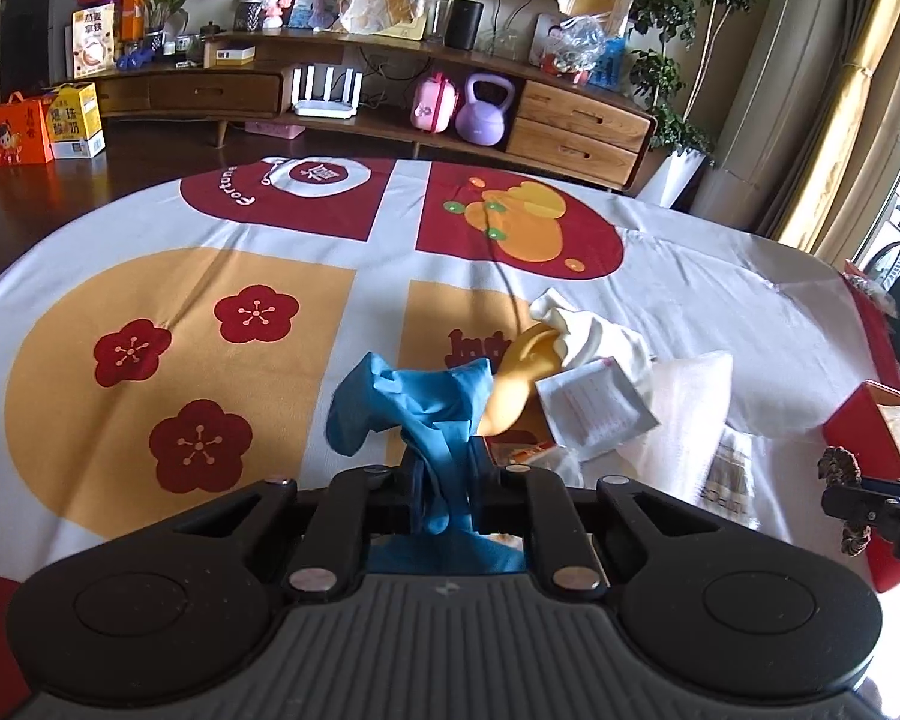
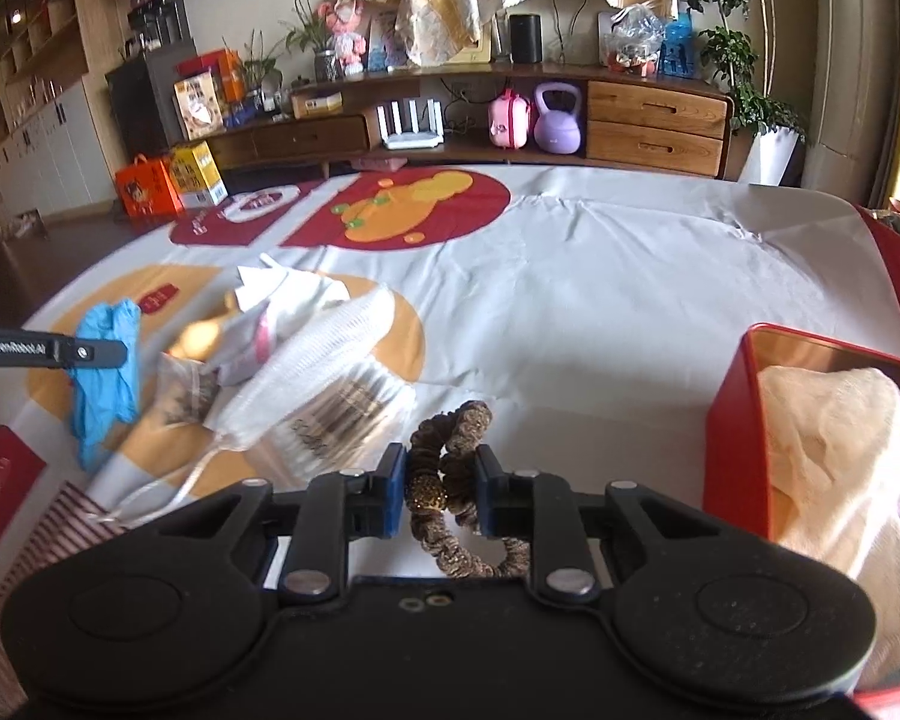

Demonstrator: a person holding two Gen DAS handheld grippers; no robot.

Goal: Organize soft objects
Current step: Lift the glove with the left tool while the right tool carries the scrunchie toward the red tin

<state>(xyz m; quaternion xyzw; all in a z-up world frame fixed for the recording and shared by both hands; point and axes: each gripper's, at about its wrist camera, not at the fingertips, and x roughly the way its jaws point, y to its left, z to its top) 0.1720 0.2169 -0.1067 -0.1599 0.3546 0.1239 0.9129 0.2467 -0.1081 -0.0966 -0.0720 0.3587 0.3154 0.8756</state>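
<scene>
Left wrist view shows your left gripper point(image 1: 444, 468) clamped on the blue glove point(image 1: 414, 402), lifted above the tabletop point(image 1: 690, 276). Your right gripper point(image 2: 441, 495) pinches the scrunchie point(image 2: 450, 438). Next, carry both to the red box point(image 2: 732, 438) at the tabletop's right edge.

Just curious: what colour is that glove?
Bright blue; the glove shows best in the left wrist view.

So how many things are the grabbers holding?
2. The left gripper pinches a blue glove, and the right gripper pinches a brown scrunchie near the red box.
</scene>
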